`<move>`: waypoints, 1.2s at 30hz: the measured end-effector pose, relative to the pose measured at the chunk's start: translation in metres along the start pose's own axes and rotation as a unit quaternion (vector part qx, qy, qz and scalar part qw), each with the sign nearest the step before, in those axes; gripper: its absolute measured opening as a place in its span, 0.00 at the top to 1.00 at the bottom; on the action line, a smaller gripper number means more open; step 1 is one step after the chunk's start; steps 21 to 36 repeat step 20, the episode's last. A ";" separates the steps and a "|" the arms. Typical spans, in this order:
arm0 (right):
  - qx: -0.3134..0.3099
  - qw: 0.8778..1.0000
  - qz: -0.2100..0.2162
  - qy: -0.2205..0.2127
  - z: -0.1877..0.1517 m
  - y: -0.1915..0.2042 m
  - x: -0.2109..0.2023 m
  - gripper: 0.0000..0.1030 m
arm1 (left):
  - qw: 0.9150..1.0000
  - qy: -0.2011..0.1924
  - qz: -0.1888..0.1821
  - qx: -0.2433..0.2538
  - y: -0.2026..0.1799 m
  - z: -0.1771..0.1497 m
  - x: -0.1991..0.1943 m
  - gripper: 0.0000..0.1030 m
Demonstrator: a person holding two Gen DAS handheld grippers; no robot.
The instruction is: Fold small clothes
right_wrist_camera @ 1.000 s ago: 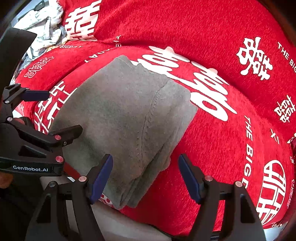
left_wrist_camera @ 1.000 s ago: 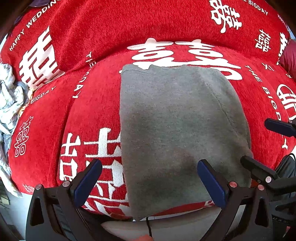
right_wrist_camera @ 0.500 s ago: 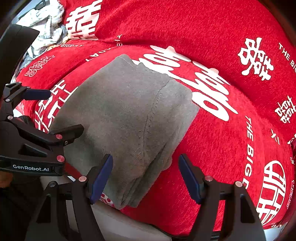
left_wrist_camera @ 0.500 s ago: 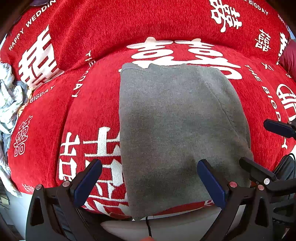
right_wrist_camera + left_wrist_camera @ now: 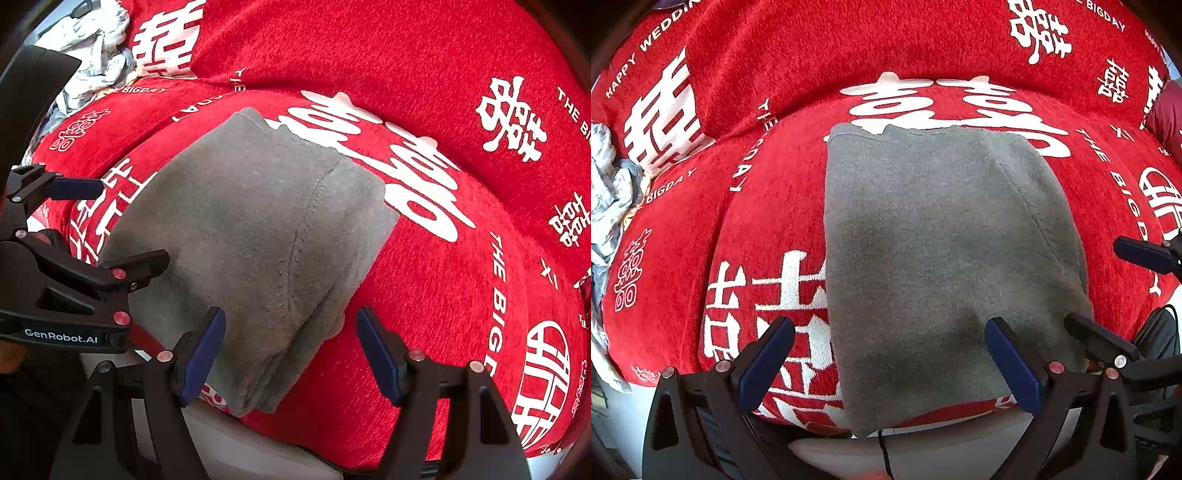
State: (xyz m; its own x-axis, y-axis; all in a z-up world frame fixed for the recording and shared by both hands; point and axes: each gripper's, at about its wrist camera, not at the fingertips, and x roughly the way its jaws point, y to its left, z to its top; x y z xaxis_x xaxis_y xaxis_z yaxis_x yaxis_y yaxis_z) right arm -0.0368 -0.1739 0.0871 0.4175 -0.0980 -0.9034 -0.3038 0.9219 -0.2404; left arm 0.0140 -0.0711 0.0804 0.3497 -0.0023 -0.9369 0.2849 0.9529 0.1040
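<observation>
A grey knit garment [image 5: 934,251], folded into a thick rectangle, lies on a red cushion cover [image 5: 757,206] with white lettering; its near edge hangs a little over the cushion front. It also shows in the right wrist view [image 5: 258,236]. My left gripper [image 5: 886,354] is open and empty, held above the garment's near left part. My right gripper [image 5: 291,350] is open and empty, above the garment's near right corner. Each gripper shows in the other's view, the right one [image 5: 1123,295] and the left one [image 5: 110,225].
A crumpled pile of pale patterned clothes [image 5: 605,192] lies at the far left of the cushion, also in the right wrist view [image 5: 92,55]. The red backrest [image 5: 849,40] rises behind. A white ledge [image 5: 280,458] runs below the cushion front.
Both grippers stay open and almost still. The views have shifted very slightly; the garment has not moved.
</observation>
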 end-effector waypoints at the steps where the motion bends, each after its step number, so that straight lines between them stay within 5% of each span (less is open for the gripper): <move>1: 0.000 1.000 0.000 0.000 0.000 0.000 0.000 0.26 | 1.000 0.000 -0.001 0.000 0.000 0.000 0.000 0.00; 36: -0.001 1.000 -0.001 0.001 0.000 0.003 0.000 0.26 | 1.000 0.002 -0.005 -0.002 -0.001 0.000 -0.001 0.00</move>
